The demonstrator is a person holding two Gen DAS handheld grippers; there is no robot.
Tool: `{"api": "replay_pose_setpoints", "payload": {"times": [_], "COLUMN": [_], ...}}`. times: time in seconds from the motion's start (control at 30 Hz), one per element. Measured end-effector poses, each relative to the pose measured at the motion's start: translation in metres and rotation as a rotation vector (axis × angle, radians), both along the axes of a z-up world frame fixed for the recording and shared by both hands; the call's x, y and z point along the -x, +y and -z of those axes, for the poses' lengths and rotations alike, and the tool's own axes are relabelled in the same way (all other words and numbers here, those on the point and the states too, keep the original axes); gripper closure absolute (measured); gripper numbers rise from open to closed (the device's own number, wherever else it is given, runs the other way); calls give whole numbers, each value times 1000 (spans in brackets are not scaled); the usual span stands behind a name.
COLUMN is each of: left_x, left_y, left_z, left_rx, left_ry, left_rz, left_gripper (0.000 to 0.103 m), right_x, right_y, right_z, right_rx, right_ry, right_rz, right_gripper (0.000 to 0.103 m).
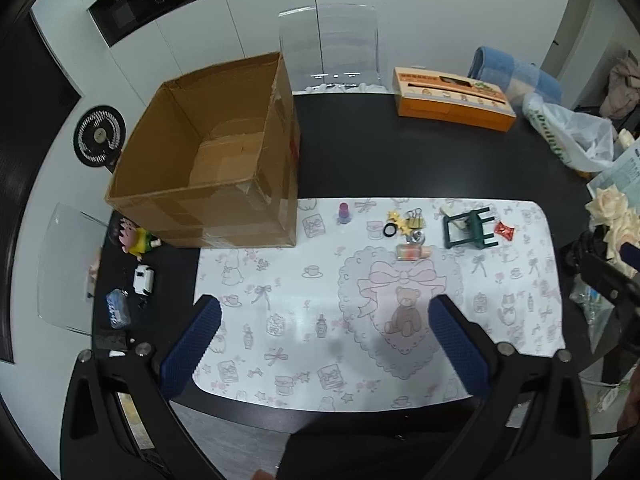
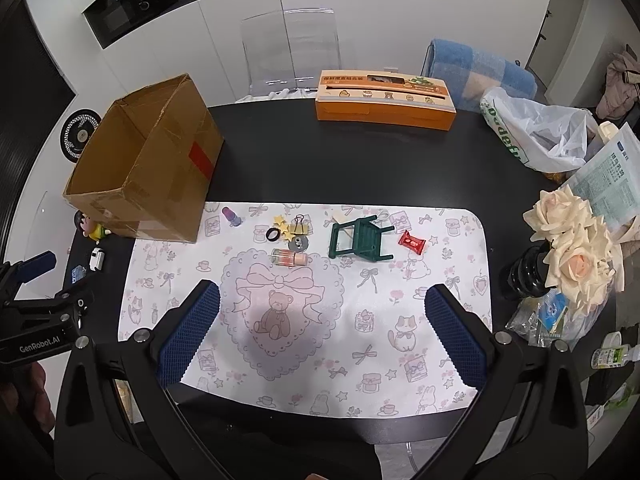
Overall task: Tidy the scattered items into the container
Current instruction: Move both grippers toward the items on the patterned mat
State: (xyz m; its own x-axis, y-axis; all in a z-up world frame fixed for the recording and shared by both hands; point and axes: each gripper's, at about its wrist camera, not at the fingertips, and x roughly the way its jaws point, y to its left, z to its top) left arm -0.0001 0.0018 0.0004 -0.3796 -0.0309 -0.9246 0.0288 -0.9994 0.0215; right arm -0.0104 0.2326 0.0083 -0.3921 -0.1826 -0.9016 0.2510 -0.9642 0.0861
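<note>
An open, empty cardboard box (image 1: pixel 208 160) (image 2: pixel 140 172) stands at the left of a patterned mat (image 1: pixel 360 340) (image 2: pixel 320 320). Scattered along the mat's far edge lie a purple bottle (image 1: pixel 344 213) (image 2: pixel 231 216), a black ring (image 1: pixel 390 230) (image 2: pixel 273 235), yellow stars (image 2: pixel 281 224), a binder clip (image 1: pixel 416 216) (image 2: pixel 299 225), a small clear bottle (image 1: pixel 414 252) (image 2: pixel 290 258), a tipped green toy chair (image 1: pixel 470 227) (image 2: pixel 360 238) and a red packet (image 1: pixel 505 230) (image 2: pixel 412 242). My left gripper (image 1: pixel 326 320) and right gripper (image 2: pixel 322 308) are open and empty, above the mat's near half.
An orange carton (image 1: pixel 452 100) (image 2: pixel 384 100), a plastic bag (image 2: pixel 536 132) and a vase of roses (image 2: pixel 576 248) stand at the back and right. A doll figure (image 1: pixel 134 238), a white toy car (image 1: pixel 144 278) and a blue packet (image 1: pixel 118 308) lie left of the mat.
</note>
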Motion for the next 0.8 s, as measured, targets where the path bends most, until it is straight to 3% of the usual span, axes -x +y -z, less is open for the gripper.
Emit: {"api": "replay_pose_setpoints", "payload": {"times": [0.27, 0.8], "left_x": [0, 5], "left_y": [15, 3], "left_z": [-4, 2], "left_rx": [101, -31], "left_ry": [16, 13], "left_rz": [55, 26], "left_gripper": [0, 0], "right_x": [-5, -4], "right_y": [6, 13], "right_z": [-4, 0], "right_rx": [9, 39], "right_ry": [11, -8], "right_rz": [16, 50], "right_gripper": [0, 0]}}
